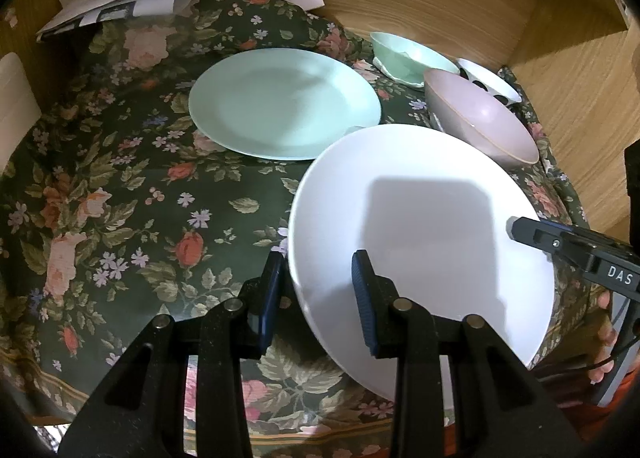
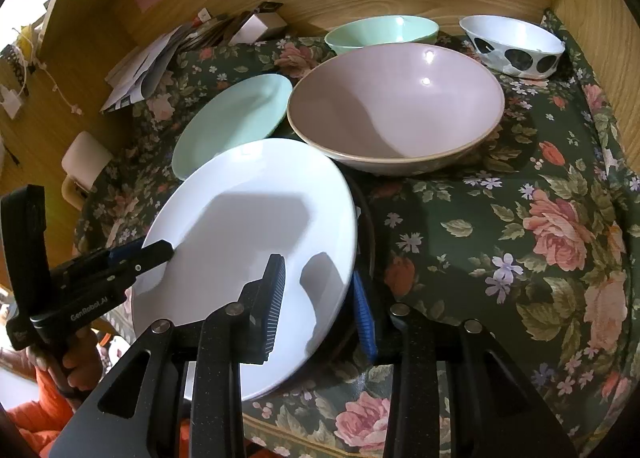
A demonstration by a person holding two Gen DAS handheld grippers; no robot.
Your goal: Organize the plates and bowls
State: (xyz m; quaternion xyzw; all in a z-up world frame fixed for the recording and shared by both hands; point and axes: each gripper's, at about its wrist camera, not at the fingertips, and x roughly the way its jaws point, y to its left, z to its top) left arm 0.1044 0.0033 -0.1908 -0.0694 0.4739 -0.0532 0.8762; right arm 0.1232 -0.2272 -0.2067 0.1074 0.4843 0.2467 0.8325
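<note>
Both grippers pinch the white plate [image 1: 420, 242]: left gripper [image 1: 316, 298] at its 7 o'clock rim, right gripper [image 2: 320, 298] opposite. Keep it level and set it on the mint plate [image 1: 284, 101] at 11 o'clock (mind the pink bowl [image 2: 396, 109]).

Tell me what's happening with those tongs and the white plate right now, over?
Left tongs and right tongs both clamped on white plate rim, plate tilted. Mint plate behind it; pink bowl close alongside.

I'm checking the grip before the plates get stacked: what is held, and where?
Both the left gripper and right gripper clamp the round white plate by opposite rim edges.
</note>
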